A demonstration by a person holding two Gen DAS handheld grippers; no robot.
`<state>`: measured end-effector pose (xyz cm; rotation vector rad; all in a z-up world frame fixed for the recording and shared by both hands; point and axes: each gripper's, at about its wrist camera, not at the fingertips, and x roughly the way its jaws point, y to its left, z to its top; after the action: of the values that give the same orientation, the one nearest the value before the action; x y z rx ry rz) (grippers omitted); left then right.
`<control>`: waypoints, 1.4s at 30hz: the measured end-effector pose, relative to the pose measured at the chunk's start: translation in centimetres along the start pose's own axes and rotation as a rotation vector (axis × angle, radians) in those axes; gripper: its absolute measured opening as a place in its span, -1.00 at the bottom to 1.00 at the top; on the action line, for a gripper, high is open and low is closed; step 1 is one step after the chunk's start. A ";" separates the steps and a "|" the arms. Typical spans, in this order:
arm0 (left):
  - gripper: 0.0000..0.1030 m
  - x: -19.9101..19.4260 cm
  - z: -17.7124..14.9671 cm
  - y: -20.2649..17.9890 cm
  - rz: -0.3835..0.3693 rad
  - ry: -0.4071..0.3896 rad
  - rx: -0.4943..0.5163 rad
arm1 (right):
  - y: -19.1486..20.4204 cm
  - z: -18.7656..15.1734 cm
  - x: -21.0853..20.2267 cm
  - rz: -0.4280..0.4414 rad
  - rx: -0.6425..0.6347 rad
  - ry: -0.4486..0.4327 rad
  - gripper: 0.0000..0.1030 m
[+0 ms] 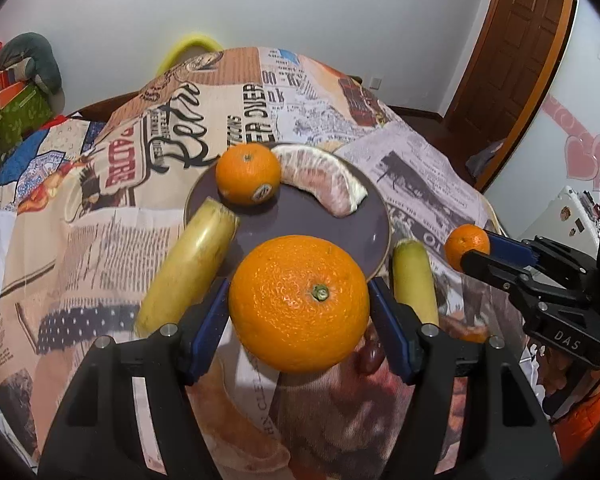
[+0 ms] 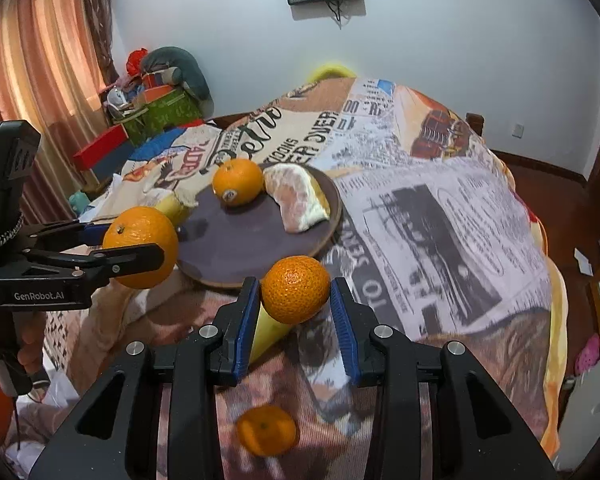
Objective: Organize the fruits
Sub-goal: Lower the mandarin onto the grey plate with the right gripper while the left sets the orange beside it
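So in the left wrist view, the left gripper (image 1: 299,304) has its blue-padded jaws squeezed on a big round orange (image 1: 299,304), held up just over the near rim of a round dark purple plate (image 1: 340,236). On that plate there's a smaller stickered orange (image 1: 248,173) at the far side, with a peeled pale pomelo wedge (image 1: 324,184) right beside it, touching or nearly so. A yellow-green banana piece (image 1: 190,268) leans over the plate's left edge, and a second yellow banana piece (image 1: 414,280) lies on the newspaper-print tablecloth (image 1: 100,240) just beside the plate's right rim. Off to the right, the right gripper (image 1: 474,250) is up in the air, clamped on a small orange mandarin (image 1: 466,246). Switching to the right wrist view, that same mandarin (image 2: 295,289) sits pinched between the right gripper's blue pads (image 2: 342,316), hovering near the plate's (image 2: 228,256) front edge with a banana piece under it. The left gripper (image 2: 140,252) comes in from the left holding the big orange (image 2: 140,252) beside the plate. One more small loose mandarin (image 2: 266,430) rests on the cloth (image 2: 440,220) below the right gripper, well apart from the plate.
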<state>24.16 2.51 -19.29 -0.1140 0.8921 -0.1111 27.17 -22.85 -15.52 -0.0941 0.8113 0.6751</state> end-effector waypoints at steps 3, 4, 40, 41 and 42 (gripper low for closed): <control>0.33 0.2 0.7 0.0 0.003 -0.011 0.005 | 0.2 0.7 0.3 0.004 -0.007 -0.010 -0.35; 0.33 0.2 0.9 0.0 0.001 -0.014 0.004 | 0.2 1.0 0.5 0.005 -0.010 -0.013 -0.35; 0.33 9.0 6.1 -0.6 -0.013 0.025 0.053 | -2.4 4.4 8.3 0.040 -0.092 0.064 -0.34; 0.33 9.0 6.2 -0.7 -0.012 0.026 0.057 | -2.4 4.4 8.3 0.042 -0.093 0.064 -0.34; 0.33 9.0 6.2 -0.8 -0.010 0.029 0.060 | -2.4 4.4 8.3 0.044 -0.094 0.064 -0.34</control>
<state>34.56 0.79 -22.29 -0.0608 0.9165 -0.1494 35.51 -18.95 -18.69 -0.1841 0.8455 0.7546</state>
